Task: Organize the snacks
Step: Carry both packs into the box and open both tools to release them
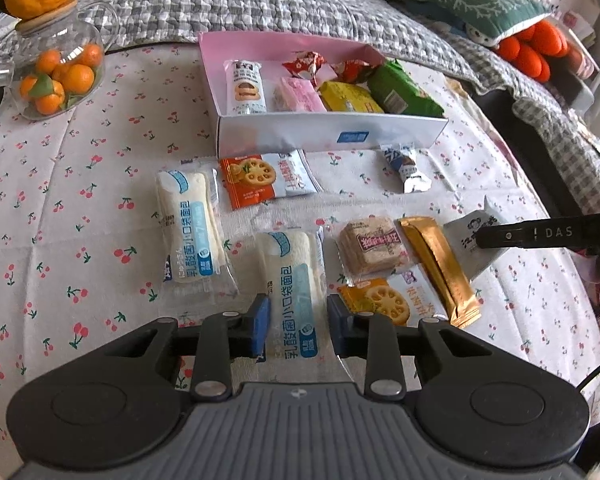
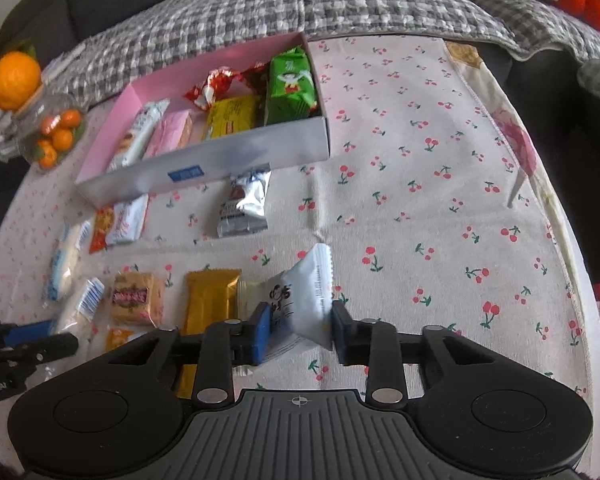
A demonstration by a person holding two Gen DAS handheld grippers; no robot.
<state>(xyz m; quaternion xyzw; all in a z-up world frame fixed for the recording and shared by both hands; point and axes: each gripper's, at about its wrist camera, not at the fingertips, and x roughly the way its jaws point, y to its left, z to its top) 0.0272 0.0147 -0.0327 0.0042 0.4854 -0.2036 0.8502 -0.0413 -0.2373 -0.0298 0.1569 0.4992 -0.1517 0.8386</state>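
The left gripper (image 1: 296, 326) is closed on a bread pack (image 1: 294, 292), its blue pads pressing both long sides. The right gripper (image 2: 298, 330) is closed on a white pouch (image 2: 304, 300), which tilts up between its jaws.

The box (image 1: 332, 134), the largest thing, stands at 12 o'clock from the left gripper on the cherry cloth (image 1: 80, 208). Inside it I count about six snacks already, from a tall white bar at its left end to a green pack (image 1: 404, 90) at its right end.

Still outside, in the left view: a second bread pack (image 1: 192, 224) at 10 o'clock, a gold bar (image 1: 440, 268) at 2 o'clock, a cracker square (image 1: 370, 250) at 1 o'clock, two orange lotus-print packs (image 1: 260, 180) (image 1: 384, 302), and a small blue-white candy (image 1: 406, 166) just before the box.

So I judge the task about half done: two snacks are gripped, six more wait.
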